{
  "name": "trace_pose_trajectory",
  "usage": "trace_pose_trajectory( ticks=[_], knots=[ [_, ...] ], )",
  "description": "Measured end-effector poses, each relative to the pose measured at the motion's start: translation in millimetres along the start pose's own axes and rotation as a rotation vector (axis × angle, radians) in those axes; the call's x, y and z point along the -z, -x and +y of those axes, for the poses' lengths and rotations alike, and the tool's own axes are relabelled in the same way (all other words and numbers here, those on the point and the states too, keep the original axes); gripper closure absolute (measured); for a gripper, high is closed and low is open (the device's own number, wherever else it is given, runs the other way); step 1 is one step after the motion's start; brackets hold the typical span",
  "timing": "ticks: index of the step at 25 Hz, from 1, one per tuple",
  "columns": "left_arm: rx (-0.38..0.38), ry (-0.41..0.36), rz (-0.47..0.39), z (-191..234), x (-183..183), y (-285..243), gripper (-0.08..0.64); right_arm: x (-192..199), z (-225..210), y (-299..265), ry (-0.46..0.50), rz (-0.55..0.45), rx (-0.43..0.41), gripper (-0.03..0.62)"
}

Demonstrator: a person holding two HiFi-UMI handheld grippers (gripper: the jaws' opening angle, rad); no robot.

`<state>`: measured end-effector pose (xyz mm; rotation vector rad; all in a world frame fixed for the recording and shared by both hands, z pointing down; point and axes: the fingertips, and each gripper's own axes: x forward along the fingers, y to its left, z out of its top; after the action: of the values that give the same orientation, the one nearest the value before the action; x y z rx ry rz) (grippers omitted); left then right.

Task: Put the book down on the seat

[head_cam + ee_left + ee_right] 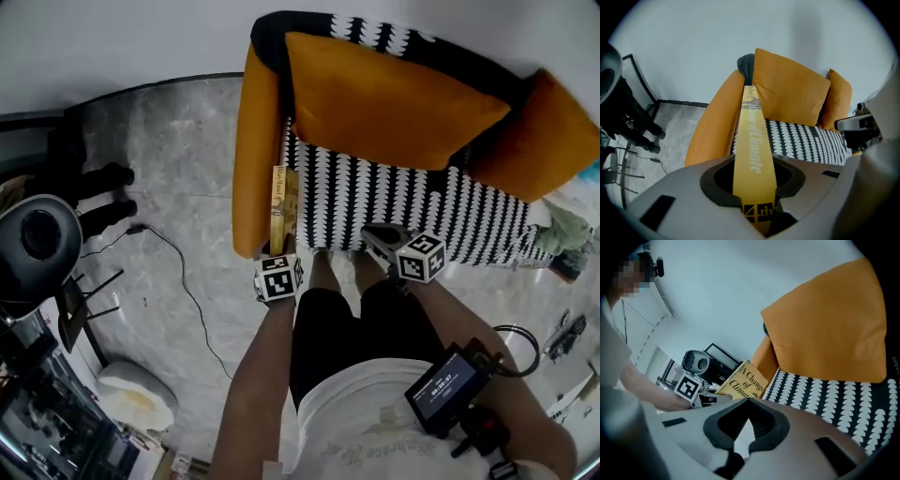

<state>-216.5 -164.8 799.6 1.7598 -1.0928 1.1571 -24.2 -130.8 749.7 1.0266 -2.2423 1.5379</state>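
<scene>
A yellow book (284, 202) stands on edge over the left part of the black-and-white patterned seat (422, 202), close to the orange armrest (255, 150). My left gripper (279, 251) is shut on the book's near end. In the left gripper view the yellow spine (753, 140) runs away from the jaws toward the seat (806, 138). My right gripper (375, 236) hovers at the seat's front edge, right of the book, shut with nothing in it. In the right gripper view, the book's cover (743, 380) shows beyond the jaws, beside the seat (834, 394).
A large orange cushion (384, 98) leans on the chair's back and a second one (553, 131) sits at the right. On the grey floor to the left lie a black cable (178, 272), black stand feet (94, 187) and a round dark device (37, 234).
</scene>
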Motion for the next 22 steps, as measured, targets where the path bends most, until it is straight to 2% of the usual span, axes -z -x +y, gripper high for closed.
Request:
trace_pose_trajectory(
  ticks=[4,10,15,22],
  knots=[
    [-0.056,-0.016,0.002,3.3,0.6,-16.0,0.413,16.1,-10.6,0.5,-0.009,0.027,0.007,0.577],
    [-0.088,0.008,-0.057,8.0,-20.1,-44.7,0.413,47.0,-25.9,0.4,-0.042,0.052,0.011,0.577],
    [-0.115,-0.051,-0.093,14.6,-35.2,-67.4,0.413,57.9,-35.9,2.0,-0.055,0.056,0.013,0.577],
    [-0.126,-0.065,-0.069,12.3,-33.4,-90.8,0.411,62.1,-46.2,5.0,-0.065,0.051,0.019,0.577]
  ],
)
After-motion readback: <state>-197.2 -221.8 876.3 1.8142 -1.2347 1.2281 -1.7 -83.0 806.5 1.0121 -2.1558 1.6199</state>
